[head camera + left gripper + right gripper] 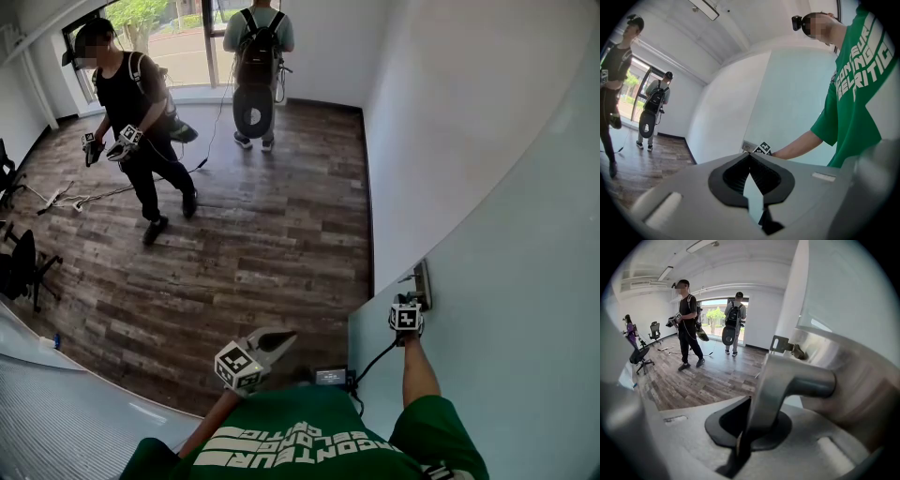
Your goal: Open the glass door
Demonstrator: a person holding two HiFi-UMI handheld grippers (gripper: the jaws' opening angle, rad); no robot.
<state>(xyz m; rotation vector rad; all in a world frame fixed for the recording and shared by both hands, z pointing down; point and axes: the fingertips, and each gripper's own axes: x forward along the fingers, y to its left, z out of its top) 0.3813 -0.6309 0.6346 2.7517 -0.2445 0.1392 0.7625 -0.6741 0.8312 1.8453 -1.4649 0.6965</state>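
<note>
Gripped the metal handle of the glass door with the right claw, jaws clamped on the lever, the pane just behind and beside that claw. Held the left claw closed on nothing, about level in the air, well to the left of the right one. Stood far beyond both claws on the wood floor: a person with a backpack.
</note>
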